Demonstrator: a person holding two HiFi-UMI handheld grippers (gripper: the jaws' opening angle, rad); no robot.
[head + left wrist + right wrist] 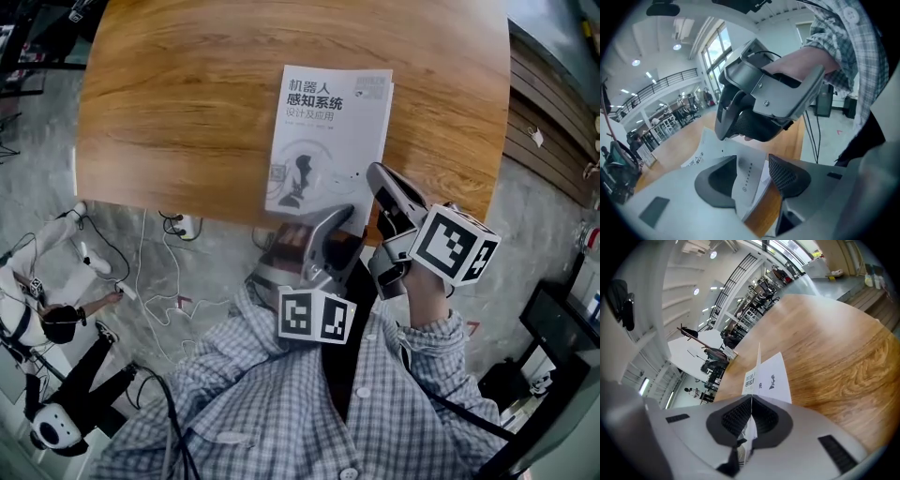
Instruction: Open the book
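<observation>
Book (330, 141) lies at near edge of table (169, 112), long axis pointing away from me. Right gripper (751, 416) clamped on its near-right corner, so I'd say lift from there. Left gripper (752, 178) spread wide, gripping nothing.

A white book (328, 141) with dark grey lettering and a pale grey cover drawing is pictured, and beneath the book a warm brown, wood-grained tabletop (187, 112) is seen. Beside the book, the silver-grey left tool (337, 230) and right tool (380, 183) are shown, both with black-and-white square markers (316, 317). A blue-and-white checked shirt (281, 412) is worn. Beyond the book, a grey mottled floor (56, 169) is seen.
</observation>
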